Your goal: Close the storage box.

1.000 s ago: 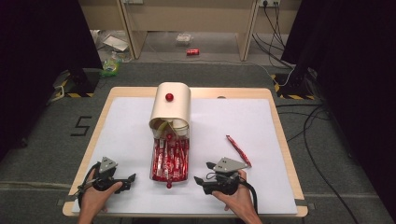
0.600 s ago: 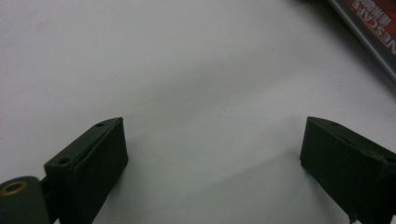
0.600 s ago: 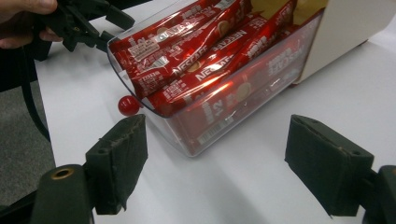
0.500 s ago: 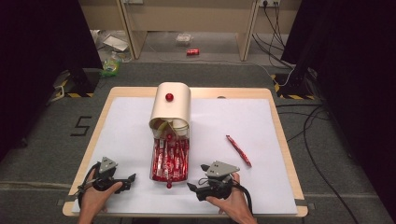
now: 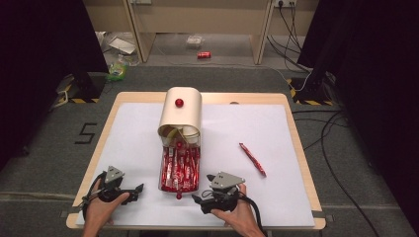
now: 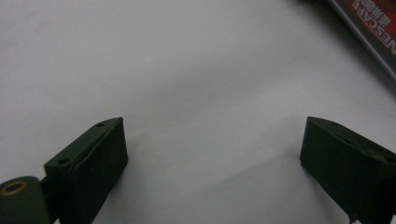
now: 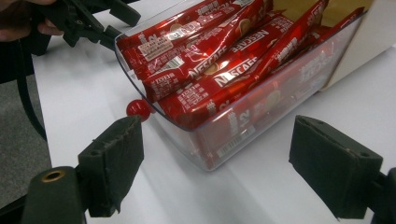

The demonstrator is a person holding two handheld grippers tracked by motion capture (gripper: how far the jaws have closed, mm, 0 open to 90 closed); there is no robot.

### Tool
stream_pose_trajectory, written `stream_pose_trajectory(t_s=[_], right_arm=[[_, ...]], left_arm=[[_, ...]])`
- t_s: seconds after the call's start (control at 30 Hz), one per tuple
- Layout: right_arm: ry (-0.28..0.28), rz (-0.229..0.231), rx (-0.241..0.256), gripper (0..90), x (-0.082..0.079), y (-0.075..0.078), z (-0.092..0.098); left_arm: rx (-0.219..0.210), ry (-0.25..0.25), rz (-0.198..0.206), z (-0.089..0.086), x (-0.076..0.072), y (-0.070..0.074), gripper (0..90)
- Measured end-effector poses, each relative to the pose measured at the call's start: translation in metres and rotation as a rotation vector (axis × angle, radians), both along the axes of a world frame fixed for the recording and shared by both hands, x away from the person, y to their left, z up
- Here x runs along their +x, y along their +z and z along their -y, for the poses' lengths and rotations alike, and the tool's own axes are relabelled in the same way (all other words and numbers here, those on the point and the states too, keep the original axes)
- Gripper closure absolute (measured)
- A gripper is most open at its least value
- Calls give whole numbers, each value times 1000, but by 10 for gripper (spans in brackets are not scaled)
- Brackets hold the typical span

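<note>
White paper covers the table (image 5: 123, 148). Left gripper (image 5: 134, 188) rests released, unmoved. Right of it sits the clear drawer (image 5: 181, 168) of red sachets. Right gripper (image 5: 198, 199), spread wide, has swung leftward toward that drawer; one loose sachet (image 5: 252, 159) lies beyond.

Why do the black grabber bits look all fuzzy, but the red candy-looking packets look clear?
In the right gripper view, the red packets in the clear drawer are sharp enough to read, while the near jaws are soft; in the left gripper view the jaws blur too, casting faint shadows on the white table.
</note>
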State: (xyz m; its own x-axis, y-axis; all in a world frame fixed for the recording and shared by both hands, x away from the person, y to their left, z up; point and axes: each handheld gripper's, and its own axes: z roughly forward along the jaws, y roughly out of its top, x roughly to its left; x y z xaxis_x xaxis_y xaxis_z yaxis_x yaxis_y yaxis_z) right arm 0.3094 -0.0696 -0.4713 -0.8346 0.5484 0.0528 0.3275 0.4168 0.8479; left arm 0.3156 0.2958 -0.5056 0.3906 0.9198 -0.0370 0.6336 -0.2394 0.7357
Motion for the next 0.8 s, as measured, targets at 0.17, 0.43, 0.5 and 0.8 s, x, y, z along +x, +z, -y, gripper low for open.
stream_pose_trajectory(t_s=[0.17, 0.43, 0.5, 0.8], right_arm=[[-8, 14, -12, 187, 2, -3, -6], [-12, 43, -64, 189, 6, -10, -14], [-14, 42, -69, 185, 6, -10, -15], [-7, 61, -80, 191, 9, -15, -21]], left_arm=[[-1, 0, 0, 0, 0, 0, 65], [-2, 0, 0, 0, 0, 0, 65], [-1, 0, 0, 0, 0, 0, 65], [-1, 0, 0, 0, 0, 0, 65]])
